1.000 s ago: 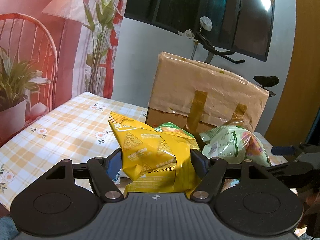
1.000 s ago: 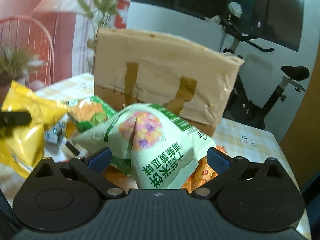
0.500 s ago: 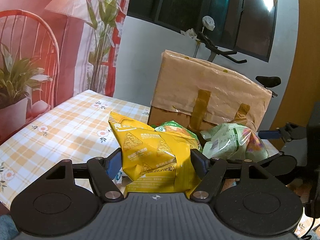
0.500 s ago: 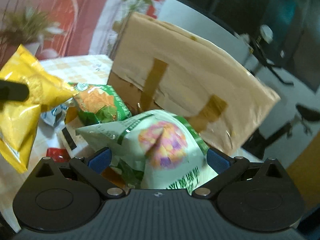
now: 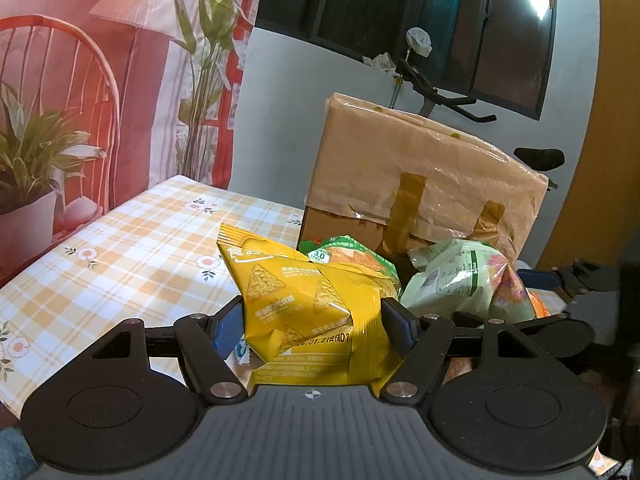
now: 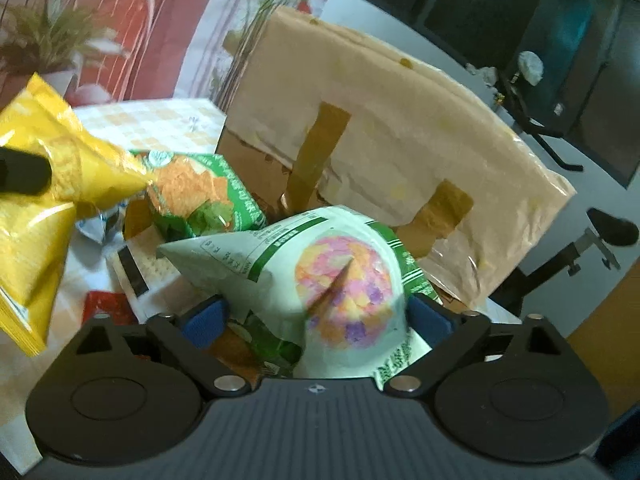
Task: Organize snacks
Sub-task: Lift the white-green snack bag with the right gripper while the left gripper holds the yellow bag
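Your left gripper (image 5: pixel 312 316) pinches the yellow chip bag (image 5: pixel 308 312) across its middle, both pads pressed into the crumpled foil, so the bag hangs clear of the checked tablecloth (image 5: pixel 132 248) and can be carried without dragging. Its long axis runs from the near bottom edge up to the far top corner, which points up and to the left, away from you; the printed face is toward the camera.

Your right gripper (image 6: pixel 316 316) is closing around the pale green snack bag (image 6: pixel 340 280). The right pad looks to be against the bag's side, while the left pad seems just short of it, so I judge the grip not yet firm. That bag sits on top of the heap of snacks, just in front of the brown cardboard box (image 6: pixel 380 128), its pointed sealed corner aimed left and its long axis running left to right.

A green and orange bag (image 6: pixel 200 196) lies further left, between the two, resting low on the heap. The box stands at the far side, likely where the snacks belong.
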